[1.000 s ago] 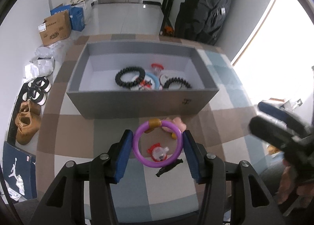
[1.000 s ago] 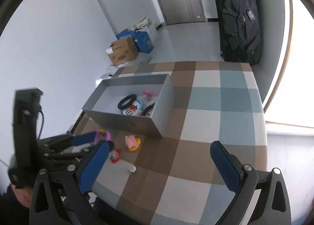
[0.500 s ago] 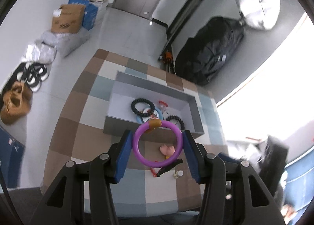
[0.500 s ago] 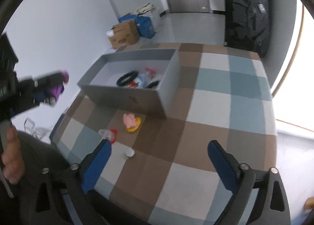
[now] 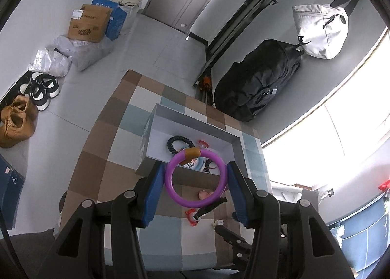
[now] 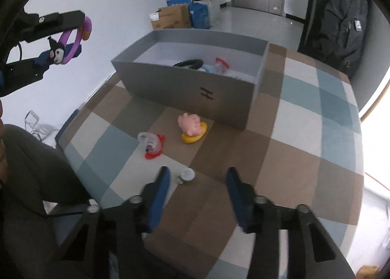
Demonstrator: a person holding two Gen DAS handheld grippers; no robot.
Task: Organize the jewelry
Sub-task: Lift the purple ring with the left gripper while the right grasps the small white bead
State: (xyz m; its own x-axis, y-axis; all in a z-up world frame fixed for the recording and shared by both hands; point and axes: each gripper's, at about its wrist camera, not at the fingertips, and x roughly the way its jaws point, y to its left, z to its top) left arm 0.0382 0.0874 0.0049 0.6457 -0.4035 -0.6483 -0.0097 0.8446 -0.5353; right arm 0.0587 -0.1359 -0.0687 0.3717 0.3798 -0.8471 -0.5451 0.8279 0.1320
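Note:
My left gripper point(image 5: 195, 167) is shut on a purple ring bracelet point(image 5: 168, 181) with an orange clasp, held in the air short of the grey box point(image 5: 195, 120). The right wrist view has that bracelet point(image 6: 73, 35) at top left, a black charm point(image 6: 57, 56) dangling from it. My right gripper point(image 6: 198, 173) hangs low over the checked table, its jaws closing. A small round pale piece point(image 6: 186, 175) lies between its fingers, nearer the left one, and neither pad touches it. The box point(image 6: 195, 89) holds a black beaded bracelet point(image 6: 189, 62) and other pieces.
A pink pig figure on a yellow base point(image 6: 192, 128) and a clear piece with red trim point(image 6: 152, 145) lie on the cloth in front of the box. A person's dark-clothed leg point(image 6: 29, 181) is at the table's left edge. A black backpack point(image 5: 256, 79), cartons point(image 5: 87, 23) and shoes are on the floor.
The right gripper's jaws have narrowed a lot and it has come down toward the small round piece. The left gripper has lifted and drawn back from the box, still holding the bracelet.

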